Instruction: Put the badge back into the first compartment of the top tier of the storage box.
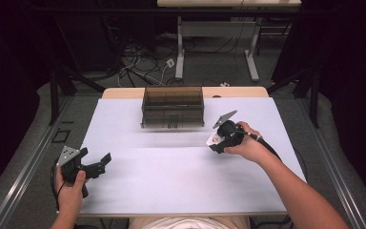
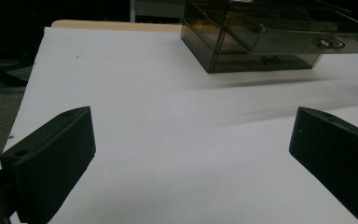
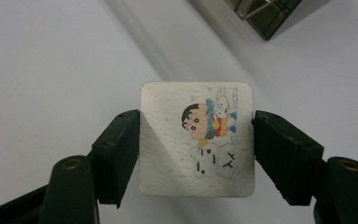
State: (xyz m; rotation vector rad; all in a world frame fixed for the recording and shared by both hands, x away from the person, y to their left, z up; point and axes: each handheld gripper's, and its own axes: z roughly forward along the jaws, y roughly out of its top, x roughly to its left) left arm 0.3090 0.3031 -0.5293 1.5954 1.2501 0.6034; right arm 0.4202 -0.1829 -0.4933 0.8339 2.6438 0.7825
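Note:
A small square white card [image 3: 177,140] with a colourful cartoon figure printed on it sits between the jaws of my right gripper [image 3: 196,140], which press on its left and right edges. From above, the right gripper [image 1: 215,142] is at the right middle of the white table top [image 1: 181,181], with the card [image 1: 214,139] at its tip. A dark see-through drawer box [image 1: 172,106] stands at the back centre, a little to the left of that gripper. My left gripper [image 1: 95,155] is near the front left corner, jaws wide apart with nothing between them.
In the left gripper view [image 2: 192,126] the drawer box [image 2: 261,42] lies ahead to the right, and an upper drawer seems to stick out slightly. One corner of the box [image 3: 261,14] appears in the right gripper view. Beyond the table are floor cables [image 1: 138,67] and desk legs [image 1: 180,47].

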